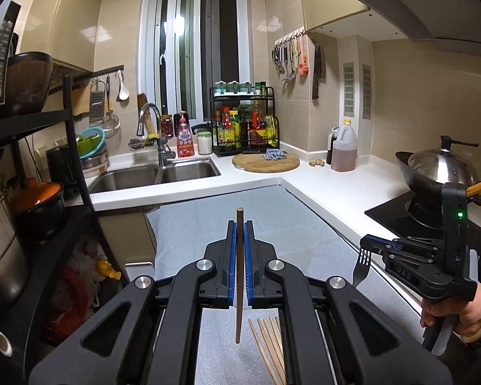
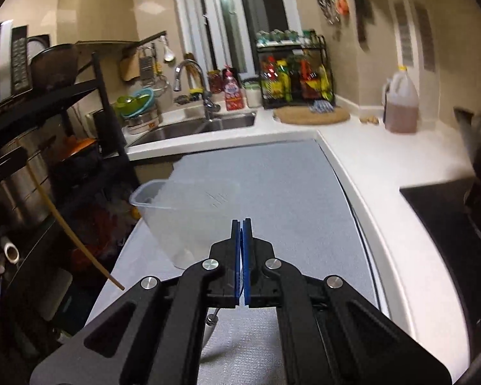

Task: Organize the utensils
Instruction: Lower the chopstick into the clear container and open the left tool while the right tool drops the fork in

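The left gripper (image 1: 240, 224) is clamped on a chopstick (image 1: 239, 276), held upright over the grey mat (image 1: 285, 224). The right gripper (image 1: 365, 246) pinches a fork (image 1: 360, 269) beside it, above the mat's edge; more chopsticks (image 1: 269, 346) lie on the mat

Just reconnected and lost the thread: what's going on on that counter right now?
A person is sorting utensils with two handheld grippers. The left gripper is shut on a chopstick; the right gripper is shut on a fork. More chopsticks lie on the grey mat, where a clear plastic container stands.
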The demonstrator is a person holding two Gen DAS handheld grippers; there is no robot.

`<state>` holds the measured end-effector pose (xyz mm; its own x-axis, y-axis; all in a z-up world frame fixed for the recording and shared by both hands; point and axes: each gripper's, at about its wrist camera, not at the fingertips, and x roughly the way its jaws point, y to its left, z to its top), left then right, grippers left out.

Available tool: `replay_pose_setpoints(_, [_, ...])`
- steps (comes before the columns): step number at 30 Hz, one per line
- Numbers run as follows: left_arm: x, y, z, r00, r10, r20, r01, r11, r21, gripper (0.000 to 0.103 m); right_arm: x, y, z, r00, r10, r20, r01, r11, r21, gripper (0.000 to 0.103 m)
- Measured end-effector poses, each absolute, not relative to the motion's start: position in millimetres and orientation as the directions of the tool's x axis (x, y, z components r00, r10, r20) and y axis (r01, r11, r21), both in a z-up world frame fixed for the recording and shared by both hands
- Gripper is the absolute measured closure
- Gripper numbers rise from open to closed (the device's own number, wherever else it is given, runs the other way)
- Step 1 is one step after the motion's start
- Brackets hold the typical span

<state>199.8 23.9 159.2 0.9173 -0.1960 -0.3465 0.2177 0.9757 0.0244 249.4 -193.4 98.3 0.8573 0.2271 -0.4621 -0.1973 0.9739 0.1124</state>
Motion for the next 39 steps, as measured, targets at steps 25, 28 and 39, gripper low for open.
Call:
replay_pose_setpoints(25, [249.3, -7.7, 248.2, 0.955, -0.237, -0.179, 0.249, 0.968, 0.045, 0.098, 293.1, -154.0, 235.3, 0.968, 0.134, -0.214, -0.166, 0.976, -0.140, 0.102])
replay_pose_setpoints(28, [260.8, -10.2, 250.1, 0.955, -0.245, -0.168, 0.254, 0.966, 0.037, 0.098, 309.1, -151.1, 233.7, 0.971, 0.123, -0.205, -0.155, 0.977, -0.150, 0.102])
replay_pose_setpoints(39, [310.3, -9.8, 193.9, 0.934, -0.246, -0.257, 0.250, 0.968, -0.016, 0.098, 345.7, -142.8, 187.5, 0.968, 0.104, -0.228, -0.149, 0.971, -0.189, 0.102])
